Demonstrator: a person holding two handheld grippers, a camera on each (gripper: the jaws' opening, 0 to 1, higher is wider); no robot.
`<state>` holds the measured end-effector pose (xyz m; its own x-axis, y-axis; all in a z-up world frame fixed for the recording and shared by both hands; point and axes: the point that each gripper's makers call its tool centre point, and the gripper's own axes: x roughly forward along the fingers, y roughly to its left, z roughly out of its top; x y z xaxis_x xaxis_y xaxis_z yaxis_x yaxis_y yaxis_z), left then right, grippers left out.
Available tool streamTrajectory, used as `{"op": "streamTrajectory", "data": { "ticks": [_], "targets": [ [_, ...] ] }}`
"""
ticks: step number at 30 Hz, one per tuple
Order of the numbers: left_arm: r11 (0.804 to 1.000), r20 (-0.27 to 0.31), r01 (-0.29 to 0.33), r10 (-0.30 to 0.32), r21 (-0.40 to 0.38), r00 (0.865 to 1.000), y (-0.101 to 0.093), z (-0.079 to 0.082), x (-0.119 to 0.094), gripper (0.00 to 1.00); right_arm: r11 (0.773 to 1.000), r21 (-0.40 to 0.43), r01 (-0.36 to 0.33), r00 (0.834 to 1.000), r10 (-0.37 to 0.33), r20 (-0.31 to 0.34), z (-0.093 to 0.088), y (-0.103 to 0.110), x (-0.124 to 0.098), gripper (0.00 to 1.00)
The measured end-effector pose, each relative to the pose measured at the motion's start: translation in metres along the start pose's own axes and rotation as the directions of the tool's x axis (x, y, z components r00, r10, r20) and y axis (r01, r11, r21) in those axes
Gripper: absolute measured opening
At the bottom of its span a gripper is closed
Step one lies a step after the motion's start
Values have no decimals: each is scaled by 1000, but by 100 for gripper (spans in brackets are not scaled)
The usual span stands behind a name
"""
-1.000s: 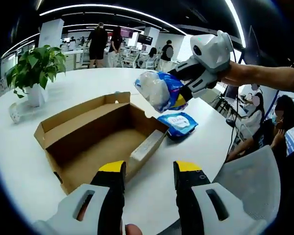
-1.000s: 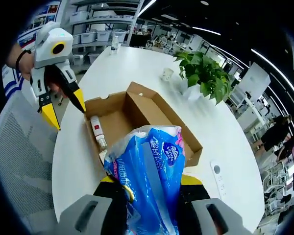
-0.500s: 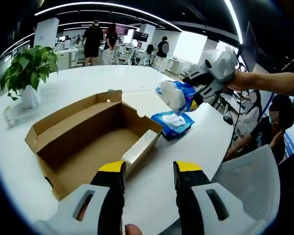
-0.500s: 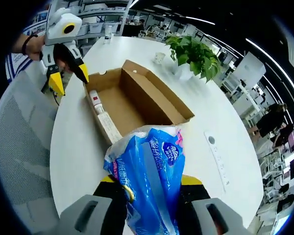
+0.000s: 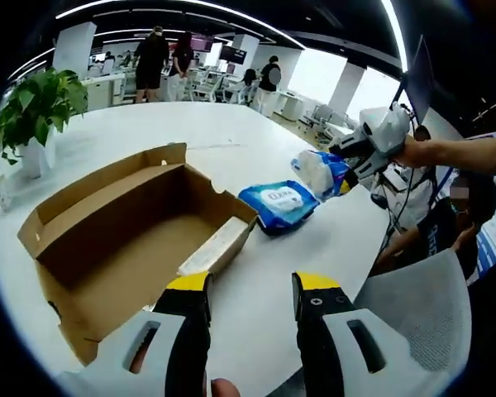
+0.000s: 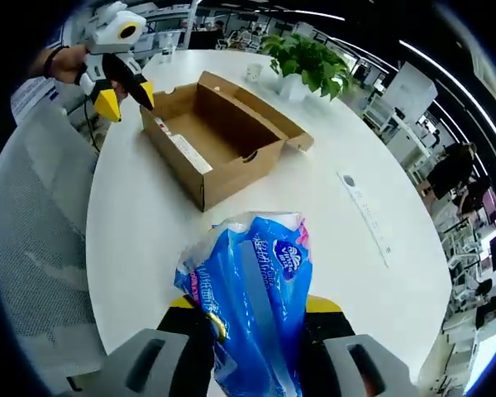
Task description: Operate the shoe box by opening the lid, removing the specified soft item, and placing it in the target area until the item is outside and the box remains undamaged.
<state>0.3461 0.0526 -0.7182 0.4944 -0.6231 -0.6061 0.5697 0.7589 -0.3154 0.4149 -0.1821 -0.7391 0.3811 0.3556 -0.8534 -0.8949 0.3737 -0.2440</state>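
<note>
Blue and white plastic is filling the lower middle of the right gripper view: the tissue pack (image 6: 248,310) is sitting clamped between the right gripper (image 6: 250,327)'s two jaws, which are closing on its lower part. Its long axis is running straight out along the jaws, its crinkled white end pointing away from the camera, above the white table (image 6: 149,223).

Beyond that end the cardboard shoe box (image 6: 219,136) is lying open and well apart from the pack, one long wall facing the camera, with a white power strip (image 6: 365,217) off to its right. The left gripper (image 6: 126,93) is showing at upper left in a hand, its yellow-tipped jaws spread and empty, just beside the box's near corner. A potted plant (image 6: 307,62) is standing past the box.

From the left gripper view the pack (image 5: 324,172) is reading small at the right, held off the tabletop (image 5: 256,285) in the other gripper, its white end pointing left toward the box (image 5: 120,227). A second, flat blue wipes packet (image 5: 279,203) is lying on the table between the box's corner and the held pack; that packet is hidden in the right gripper view. A pale slab (image 5: 217,245) is leaning along the box's inner wall. The left gripper (image 5: 252,289)'s own jaws are standing apart, holding nothing.
</note>
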Motion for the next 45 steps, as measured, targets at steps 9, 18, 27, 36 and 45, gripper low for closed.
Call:
{"op": "streamTrajectory", "data": {
  "ticks": [9,18,27,36,45],
  "targets": [
    [999,-20,38,-37,28,999,-23,10,28,39,996,81,29,999,-26,-34,-58,-6,-19,35],
    [998,-23,52,-51,28,998,-36,17,45,40,991,131,42,998,-34,-62,-101,-13,-28,35],
    [998,-30,43,-42,39,999,-45,19,49,40,990,137,30,997,-20,-73,-116,-21,-23,36],
    [998,-18,35,-34,50,999,-48,17,34,42,998,66,1,996,6,-93,-118,-34,-9,36],
    [998,-21,2,0,57,1000,-37,9,13,43,999,-8,-38,989,36,-142,-126,-53,7,38]
  ]
}}
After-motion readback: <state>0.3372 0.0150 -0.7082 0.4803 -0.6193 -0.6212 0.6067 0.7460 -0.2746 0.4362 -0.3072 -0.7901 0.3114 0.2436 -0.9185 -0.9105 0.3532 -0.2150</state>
